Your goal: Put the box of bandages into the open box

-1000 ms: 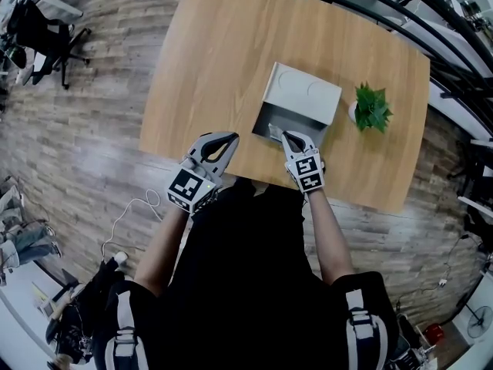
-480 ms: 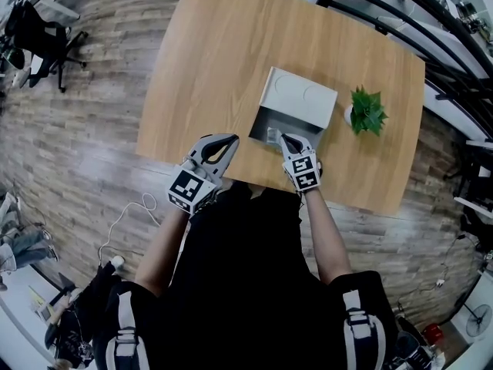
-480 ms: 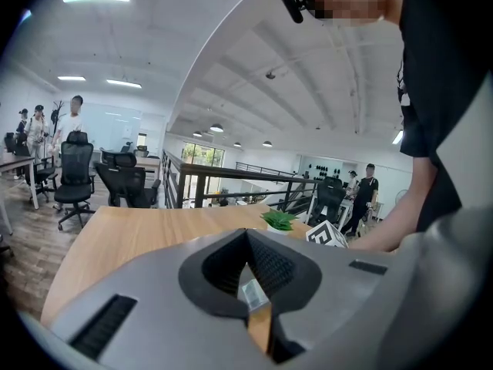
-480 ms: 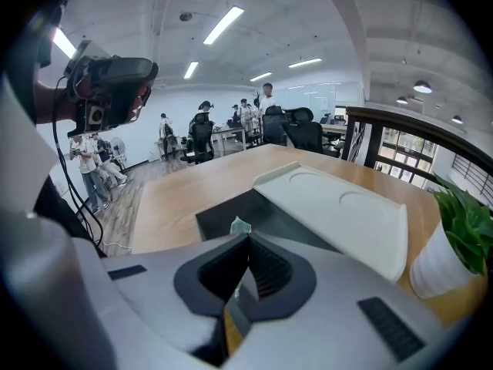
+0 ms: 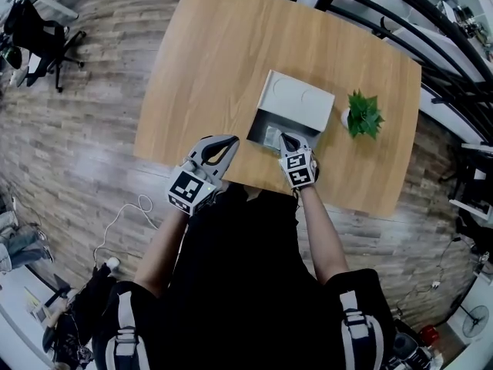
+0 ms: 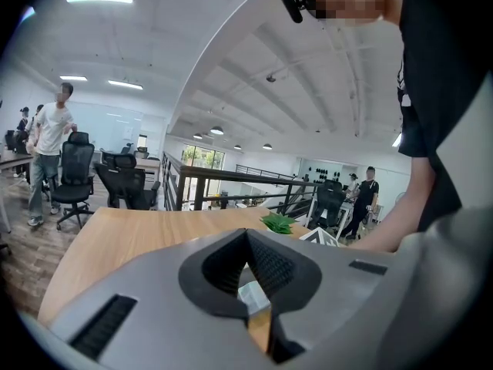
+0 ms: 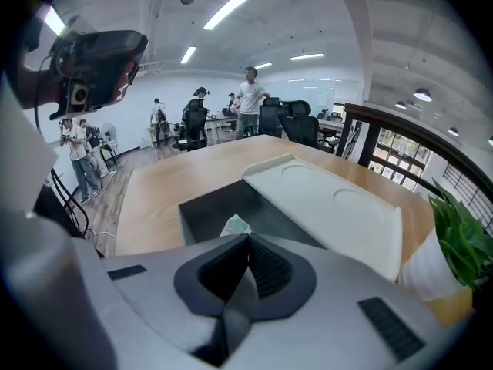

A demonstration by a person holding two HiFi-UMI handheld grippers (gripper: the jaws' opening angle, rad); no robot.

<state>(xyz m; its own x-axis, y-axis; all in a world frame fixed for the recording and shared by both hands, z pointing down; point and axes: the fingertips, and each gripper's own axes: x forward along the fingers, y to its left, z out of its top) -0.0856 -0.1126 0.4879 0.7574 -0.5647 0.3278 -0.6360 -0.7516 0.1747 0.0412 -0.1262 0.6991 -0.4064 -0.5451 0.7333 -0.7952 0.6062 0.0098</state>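
table (image 5: 208,60), bandage box (image 7: 234,226) mostly behind right gripper (image 7: 247,237)

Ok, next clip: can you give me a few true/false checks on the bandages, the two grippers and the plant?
1. The box of bandages lies on bare table. False: it is inside the open box, at the right gripper's tip.
2. The left gripper holds nothing. True.
3. The right gripper's jaws gape wide. False: they are closed on the box of bandages.
4. A potted plant stands beside the open box. True.
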